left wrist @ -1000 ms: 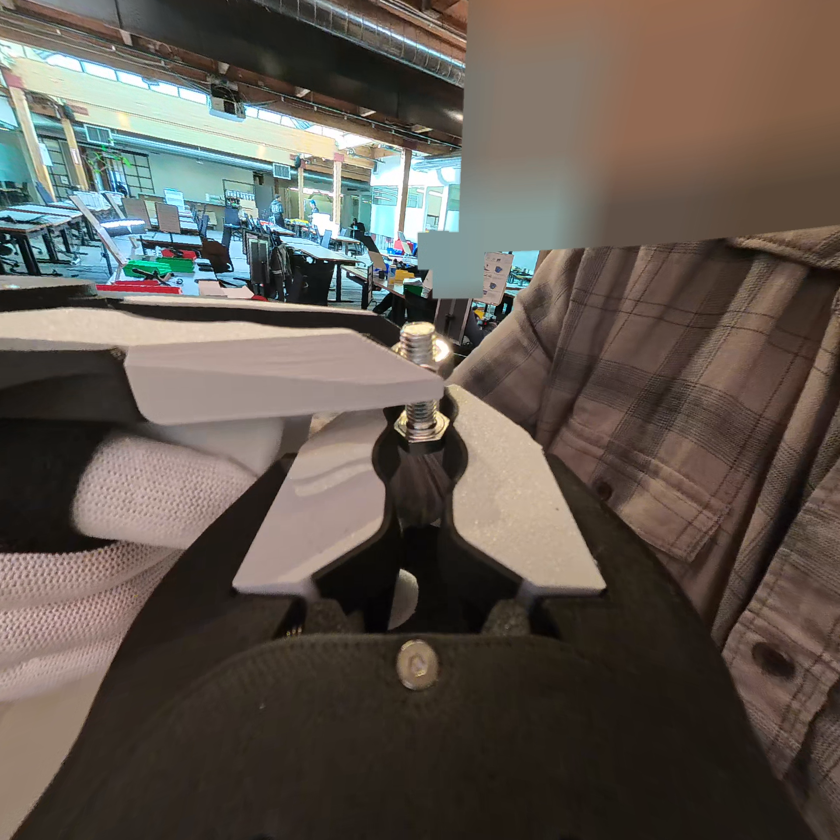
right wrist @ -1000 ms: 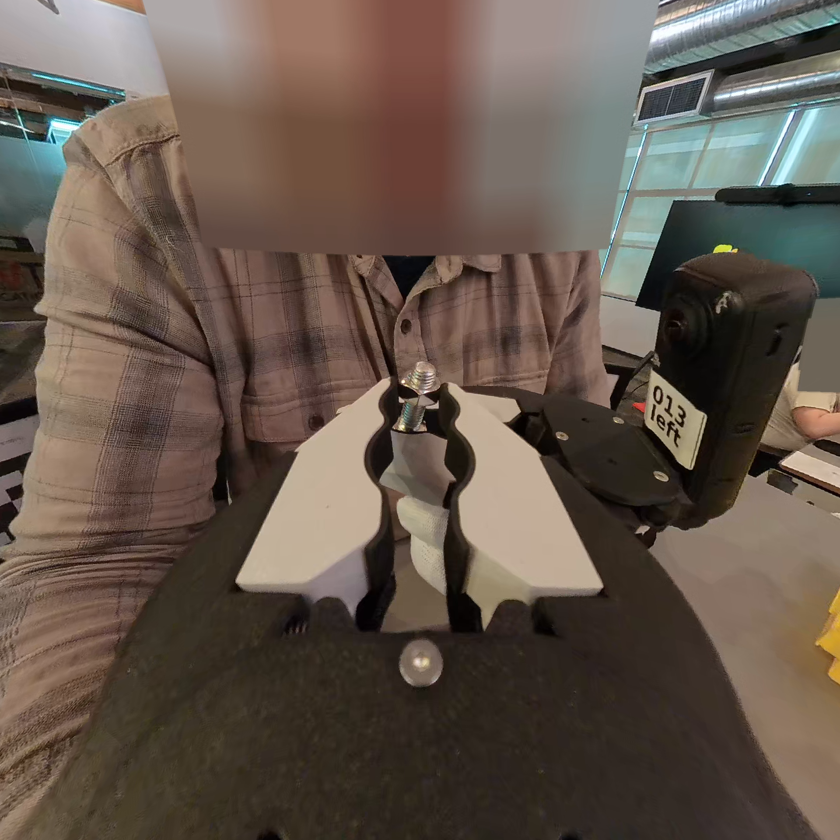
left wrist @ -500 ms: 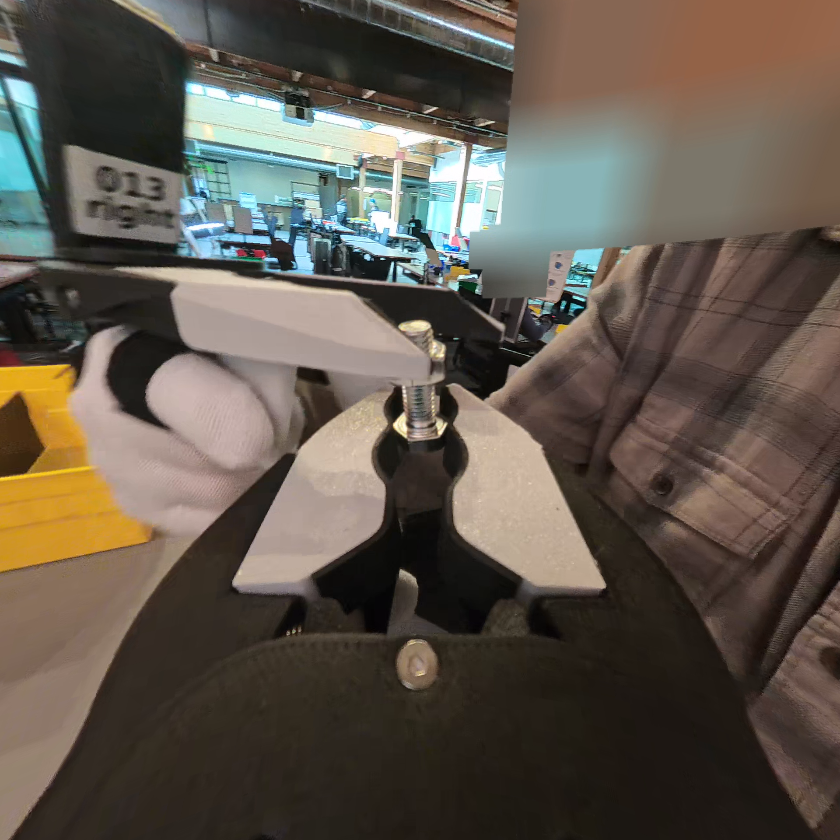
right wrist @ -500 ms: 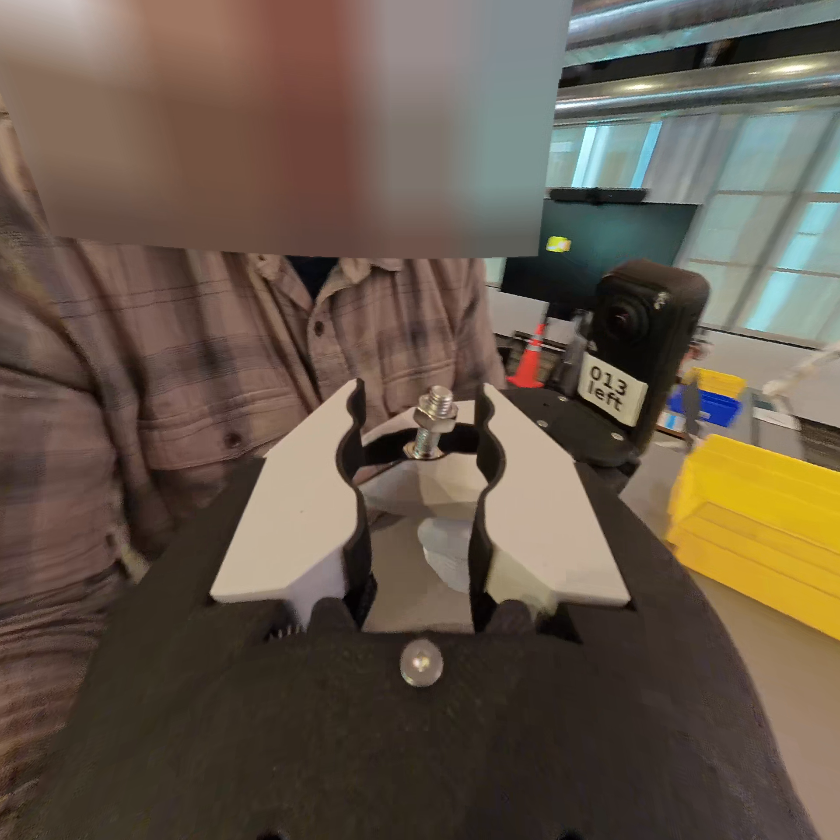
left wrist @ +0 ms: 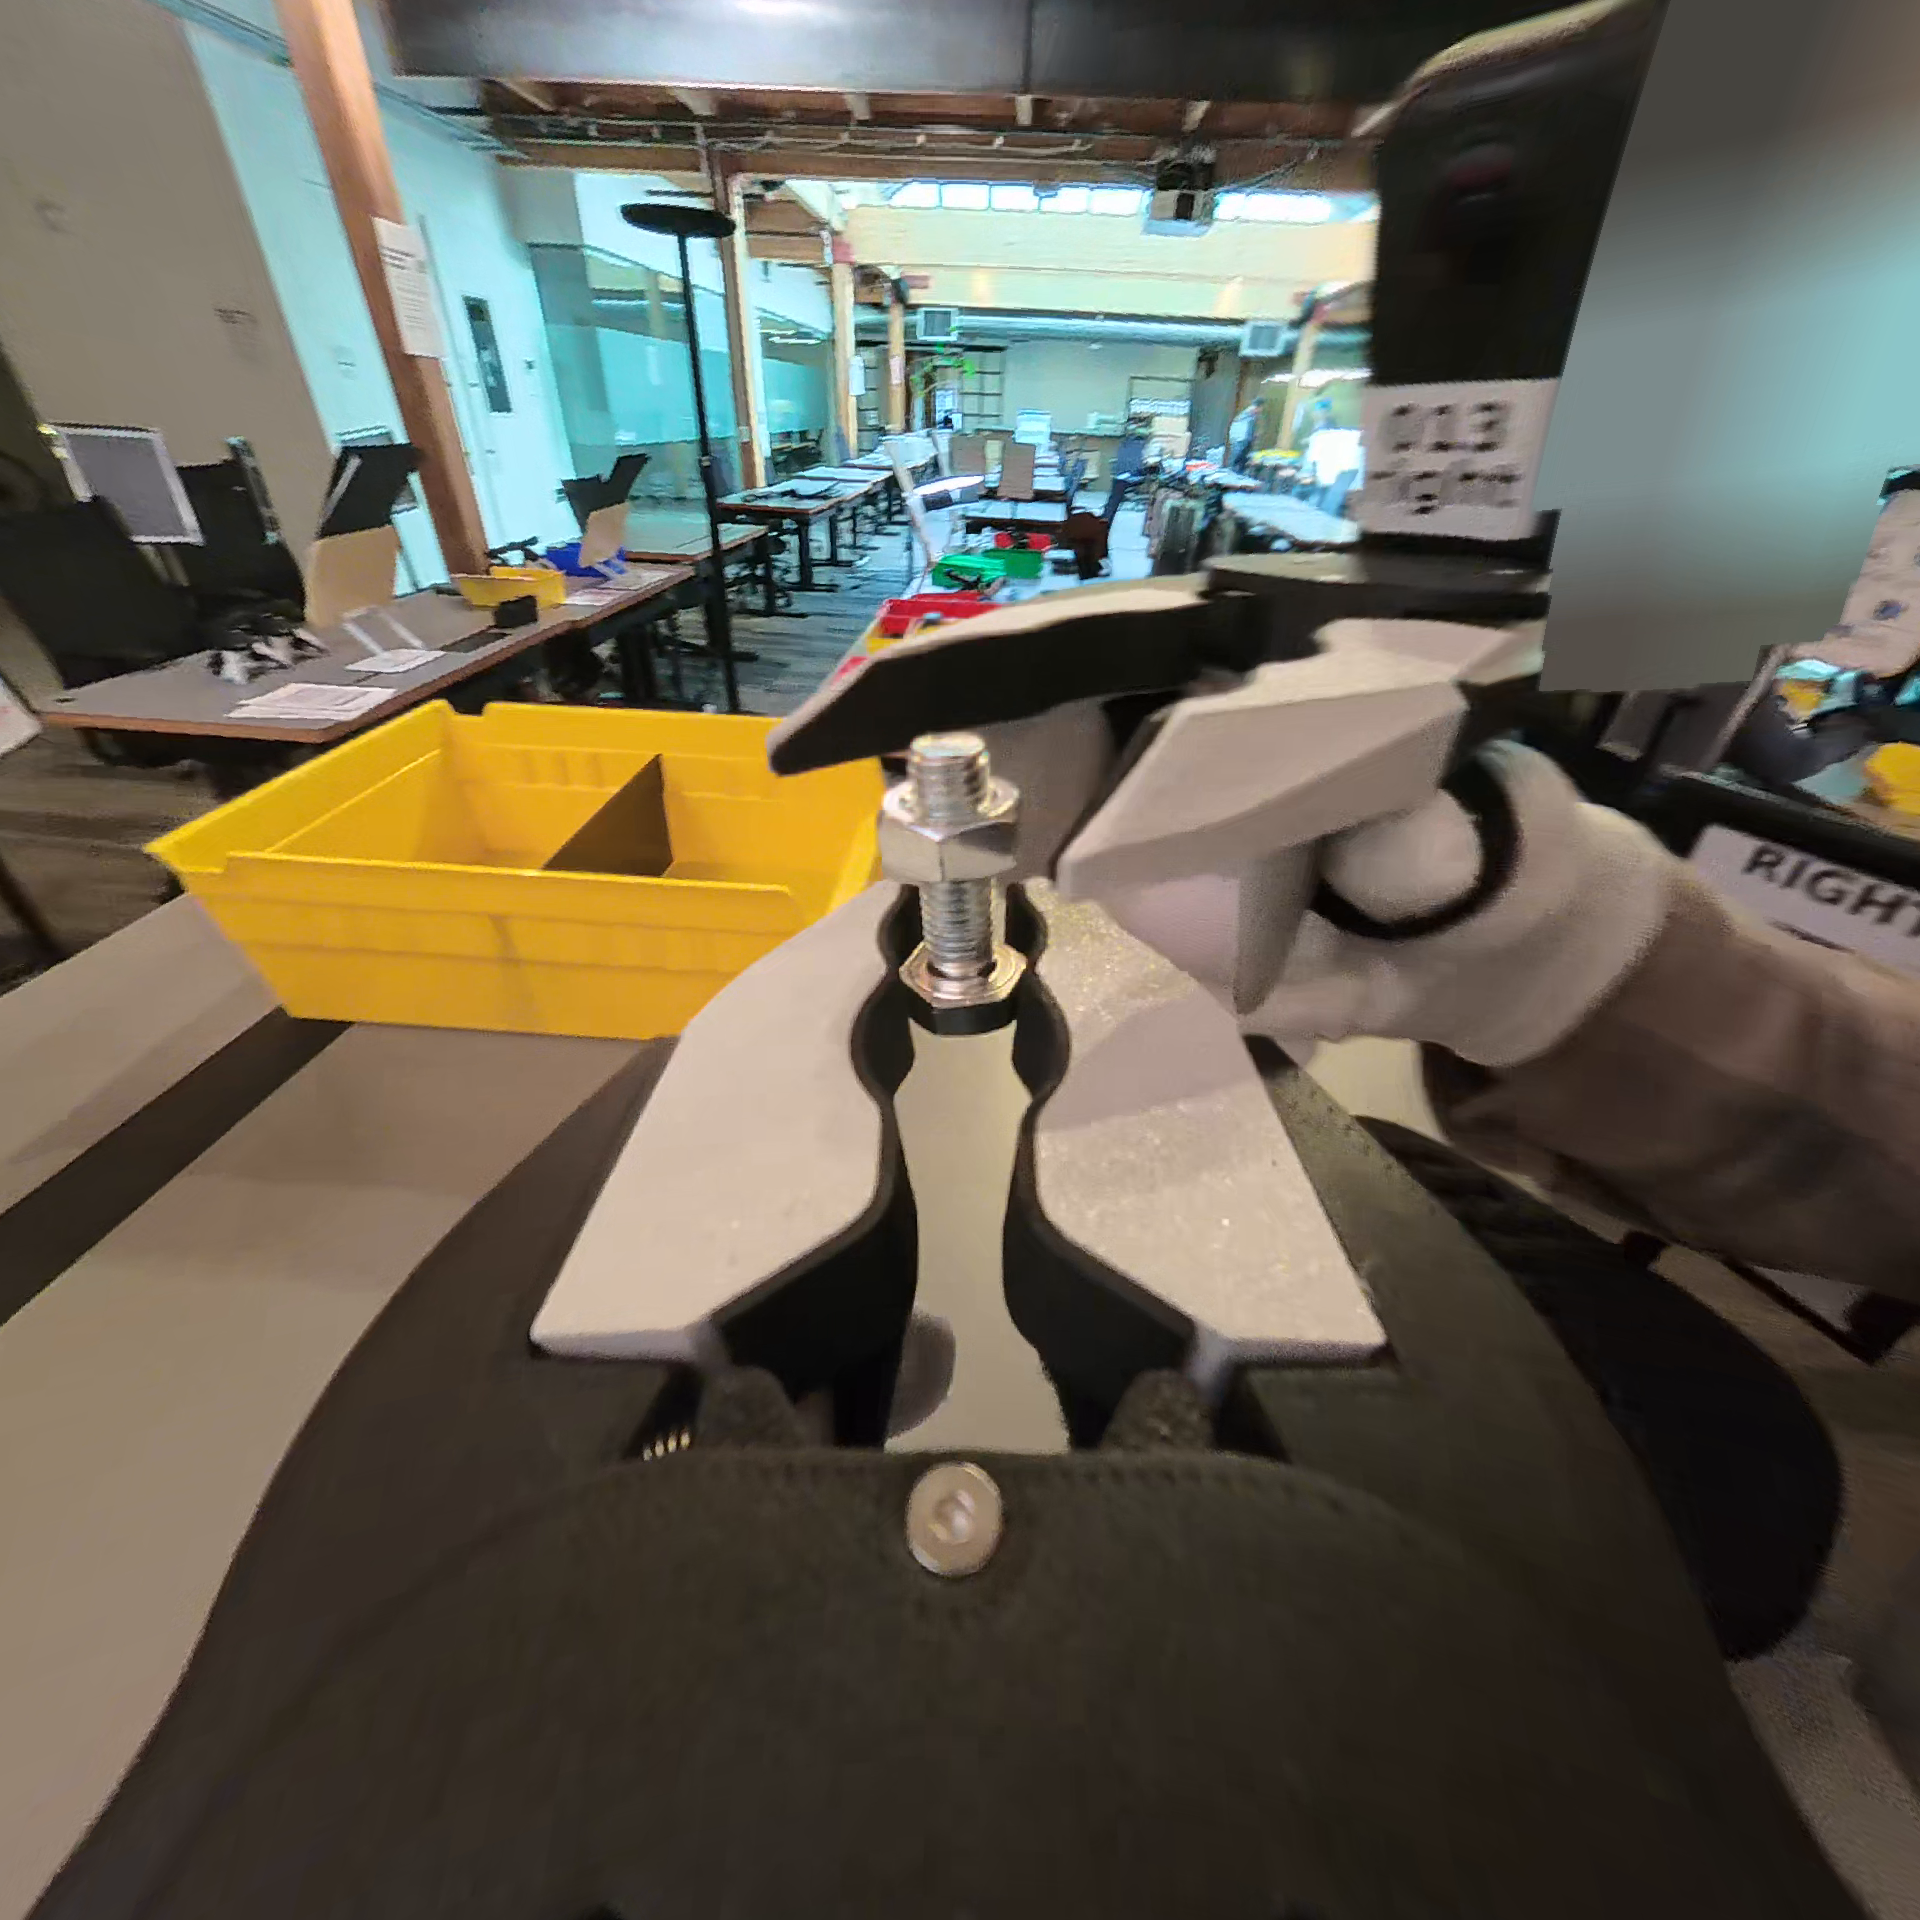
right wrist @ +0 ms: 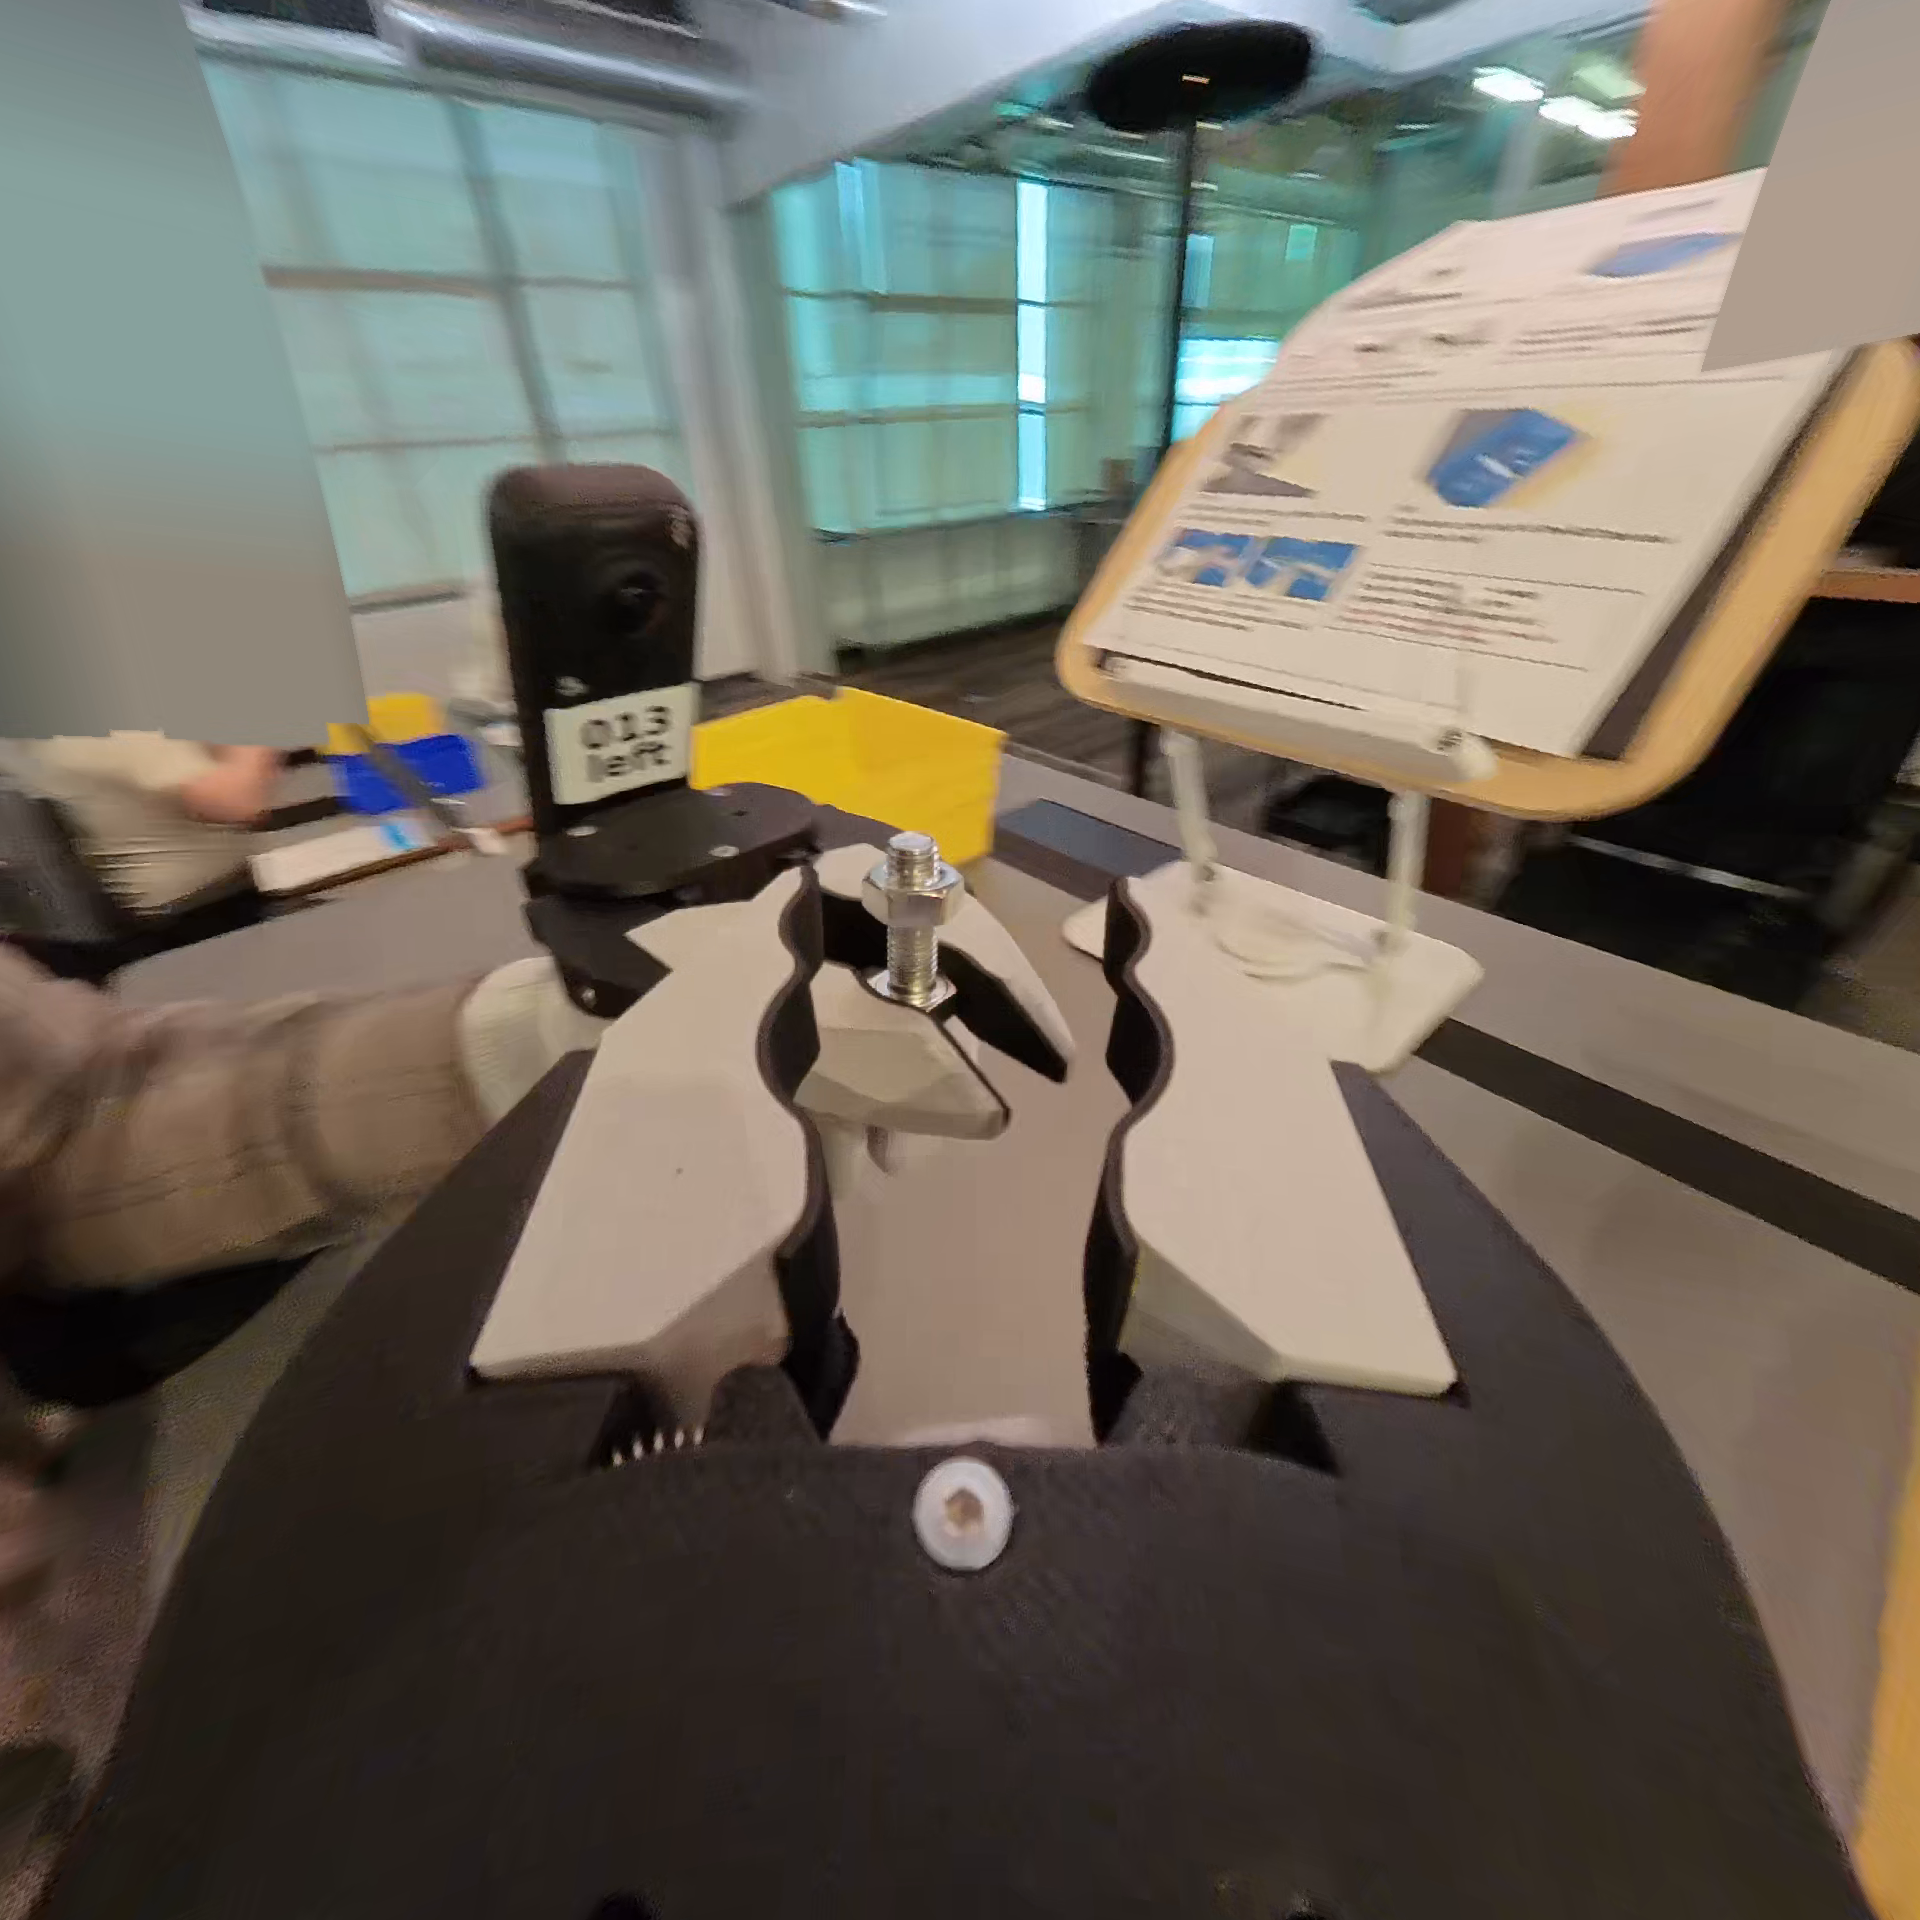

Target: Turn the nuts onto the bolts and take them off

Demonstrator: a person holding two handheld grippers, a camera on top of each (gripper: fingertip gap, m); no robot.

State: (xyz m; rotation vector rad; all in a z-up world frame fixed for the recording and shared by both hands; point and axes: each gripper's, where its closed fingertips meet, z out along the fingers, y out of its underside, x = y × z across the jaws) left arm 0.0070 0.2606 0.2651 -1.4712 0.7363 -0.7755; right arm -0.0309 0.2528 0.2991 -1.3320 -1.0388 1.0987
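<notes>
The bolt (left wrist: pixel 958 914) is held upright by the left claw (left wrist: pixel 958 997), its hex head clamped between the two pale fingers (left wrist: pixel 769 1132) at their tips. The threaded shank is pointed straight up, and the nut (left wrist: pixel 948 831) is seen sitting high on it, near the top end, with a few threads showing above. Bare thread is left between nut and head.

The right claw (right wrist: pixel 961 966) is spread wide, and nothing is gripped by it. In the right wrist view the bolt (right wrist: pixel 912 930) and nut (right wrist: pixel 912 894) are framed between its parted fingers (right wrist: pixel 665 1132), apart from both. From the left wrist view that claw is seen above and to the right of the bolt, with one dark finger edge reaching over the bolt's top; whether it touches cannot be told. It is carried by a white-gloved hand (left wrist: pixel 1455 935).

A yellow bin (left wrist: pixel 520 894) with a dark divider is set on the grey counter (left wrist: pixel 208 1299) behind the left claw. A document stand (right wrist: pixel 1455 540) with printed sheets is placed on the counter to the right of the bolt in the right wrist view.
</notes>
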